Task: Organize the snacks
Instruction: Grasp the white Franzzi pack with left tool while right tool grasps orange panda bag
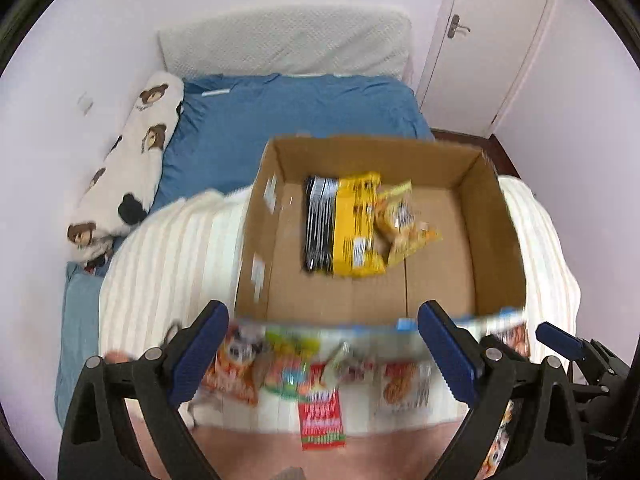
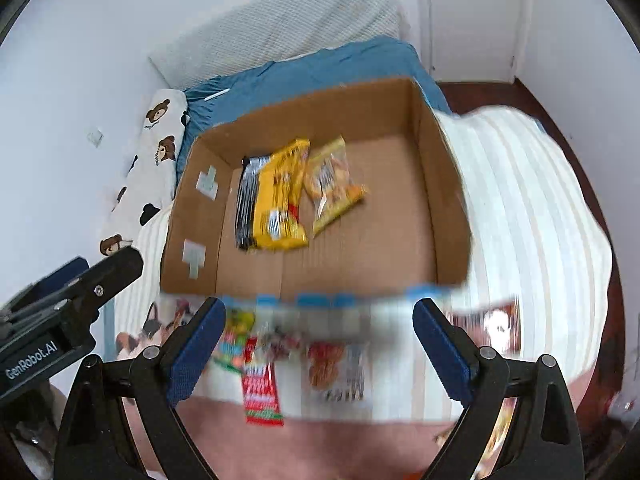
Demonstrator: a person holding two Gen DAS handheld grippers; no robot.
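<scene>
An open cardboard box (image 1: 496,216) (image 2: 444,200) sits on a striped blanket on the bed. Inside lie a black-and-yellow snack pack (image 1: 344,224) (image 2: 272,200) and a smaller orange-yellow bag (image 1: 408,220) (image 2: 332,180). Several loose snack packets lie in a row in front of the box, among them a red packet (image 1: 322,416) (image 2: 262,392) and an orange bag (image 1: 234,368). My left gripper (image 1: 322,340) is open and empty above the row. My right gripper (image 2: 318,336) is open and empty above the same row. The view is blurred.
The striped cream blanket (image 1: 168,256) (image 2: 528,216) covers the near bed, over a blue sheet (image 1: 288,112). A bear-print pillow (image 1: 132,160) lies along the left wall. A white door (image 1: 492,40) stands at the back right. The left gripper's body (image 2: 60,320) shows at the left.
</scene>
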